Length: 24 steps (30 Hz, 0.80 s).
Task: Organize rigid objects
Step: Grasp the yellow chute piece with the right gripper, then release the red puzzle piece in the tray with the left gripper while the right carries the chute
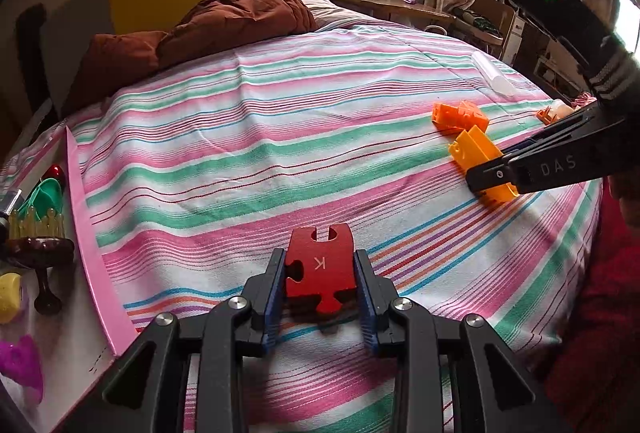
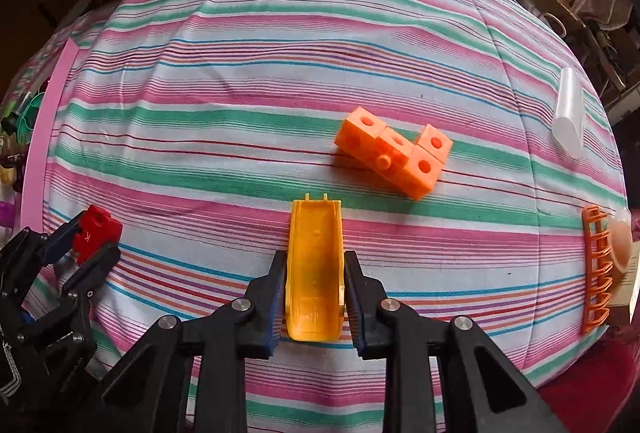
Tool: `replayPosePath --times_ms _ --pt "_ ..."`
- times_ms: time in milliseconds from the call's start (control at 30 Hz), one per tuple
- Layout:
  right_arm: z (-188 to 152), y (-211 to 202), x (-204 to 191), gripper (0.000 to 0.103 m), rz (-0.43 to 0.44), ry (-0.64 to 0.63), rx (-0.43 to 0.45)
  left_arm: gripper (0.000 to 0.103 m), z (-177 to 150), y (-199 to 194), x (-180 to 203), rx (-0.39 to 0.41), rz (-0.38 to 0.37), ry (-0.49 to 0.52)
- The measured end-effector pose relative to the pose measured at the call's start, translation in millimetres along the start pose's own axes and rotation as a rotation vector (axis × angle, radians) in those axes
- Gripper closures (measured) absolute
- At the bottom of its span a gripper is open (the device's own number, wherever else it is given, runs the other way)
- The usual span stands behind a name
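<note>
While both grippers sit low over striped bedsheet (image 2: pixel 280 45), left gripper (image 1: pixel 320 285) jaws clamped on flat red wooden puzzle piece (image 1: pixel 321 273); right gripper (image 2: pixel 315 285) jaws clamped on yellow plastic trough-shaped piece (image 2: pixel 316 265), long axis running straight ahead between jaws. Pink-edged box (image 1: pixel 86 233) of sorted toys lies left, nearer left gripper. Orange linked cubes (image 2: pixel 394 153) remain loose beyond right gripper.

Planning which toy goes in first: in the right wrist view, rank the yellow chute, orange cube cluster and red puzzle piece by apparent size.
1. Yellow chute, though nearest the camera.
2. Orange cube cluster, looking nearly as big.
3. Red puzzle piece, partly hidden by the left tongs.
</note>
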State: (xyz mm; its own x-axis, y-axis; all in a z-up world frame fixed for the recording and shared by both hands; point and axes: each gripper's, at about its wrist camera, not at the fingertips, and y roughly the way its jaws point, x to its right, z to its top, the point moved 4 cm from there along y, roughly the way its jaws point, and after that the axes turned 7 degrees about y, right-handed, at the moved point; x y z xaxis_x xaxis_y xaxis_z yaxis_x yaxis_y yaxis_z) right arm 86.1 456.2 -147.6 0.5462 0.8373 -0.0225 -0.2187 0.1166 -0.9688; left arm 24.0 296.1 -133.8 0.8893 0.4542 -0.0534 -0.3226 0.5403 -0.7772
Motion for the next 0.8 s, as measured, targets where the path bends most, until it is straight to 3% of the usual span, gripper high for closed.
replayPosePath --times_ms 167,633,800 --pt "11 3 -19 0.077 0.113 0.013 0.062 0.07 0 0 -1 -0.001 -0.003 -0.005" --pt "3 -2 -11 0.075 0.127 -0.039 0.127 0.07 -2 0 -2 0.007 -0.002 -0.03" --pt "5 1 -25 0.076 0.087 -0.089 0.152 0.07 -1 0 -1 0.009 0.006 -0.04"
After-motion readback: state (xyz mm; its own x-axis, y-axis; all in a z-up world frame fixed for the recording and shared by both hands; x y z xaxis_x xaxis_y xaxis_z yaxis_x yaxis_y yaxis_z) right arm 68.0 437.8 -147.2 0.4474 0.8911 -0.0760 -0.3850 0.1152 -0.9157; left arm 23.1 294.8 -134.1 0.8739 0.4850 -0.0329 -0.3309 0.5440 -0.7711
